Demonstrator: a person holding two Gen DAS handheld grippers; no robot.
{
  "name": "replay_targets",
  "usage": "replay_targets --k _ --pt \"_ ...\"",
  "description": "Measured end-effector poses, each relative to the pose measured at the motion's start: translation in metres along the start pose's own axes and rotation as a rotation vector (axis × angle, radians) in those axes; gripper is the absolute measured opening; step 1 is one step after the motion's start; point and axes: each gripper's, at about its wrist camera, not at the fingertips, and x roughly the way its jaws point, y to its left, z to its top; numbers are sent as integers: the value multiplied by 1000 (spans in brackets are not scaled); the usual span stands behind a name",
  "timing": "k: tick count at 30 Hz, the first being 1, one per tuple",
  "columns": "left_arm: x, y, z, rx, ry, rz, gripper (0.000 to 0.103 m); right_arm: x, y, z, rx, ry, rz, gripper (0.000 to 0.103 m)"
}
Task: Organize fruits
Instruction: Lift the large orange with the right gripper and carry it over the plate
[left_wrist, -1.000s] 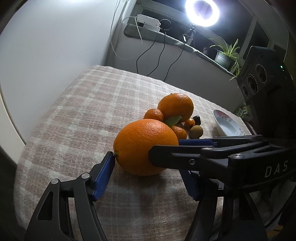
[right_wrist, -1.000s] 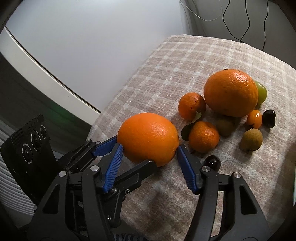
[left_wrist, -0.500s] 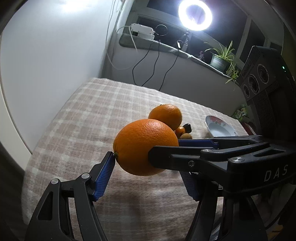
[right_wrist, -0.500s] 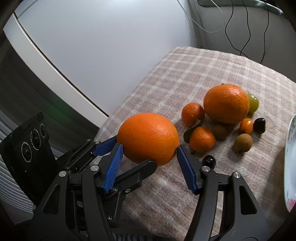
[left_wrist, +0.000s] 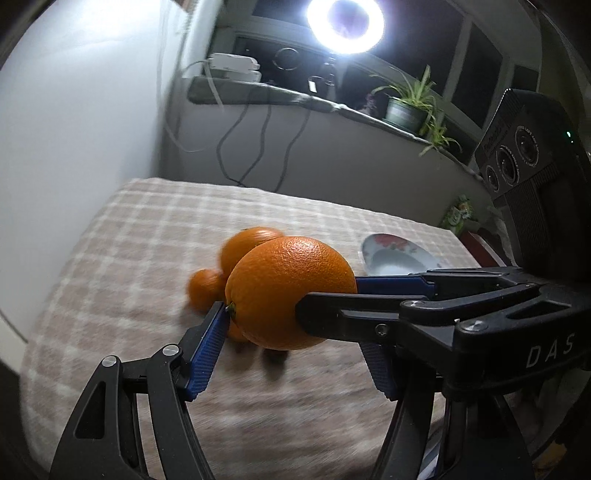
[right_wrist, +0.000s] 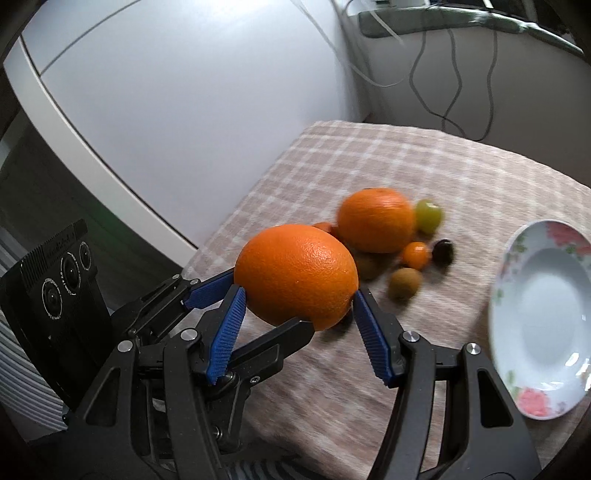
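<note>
Orange (left_wrist: 290, 291) sits squeezed between both my grippers, clear above the checked cloth (left_wrist: 122, 258). Left gripper (left_wrist: 295, 345) pads press its sides; right gripper (right_wrist: 299, 326) clamps it crosswise.

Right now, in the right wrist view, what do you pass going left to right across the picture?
Left gripper's camera block → held orange → second big orange → green grape → dark grape → flowered plate.
</note>
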Motion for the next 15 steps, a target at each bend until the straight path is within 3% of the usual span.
replay_targets --k 15 --pt "64 -74 22 70 50 -121 68 -51 -97 -10 139 -54 -79 63"
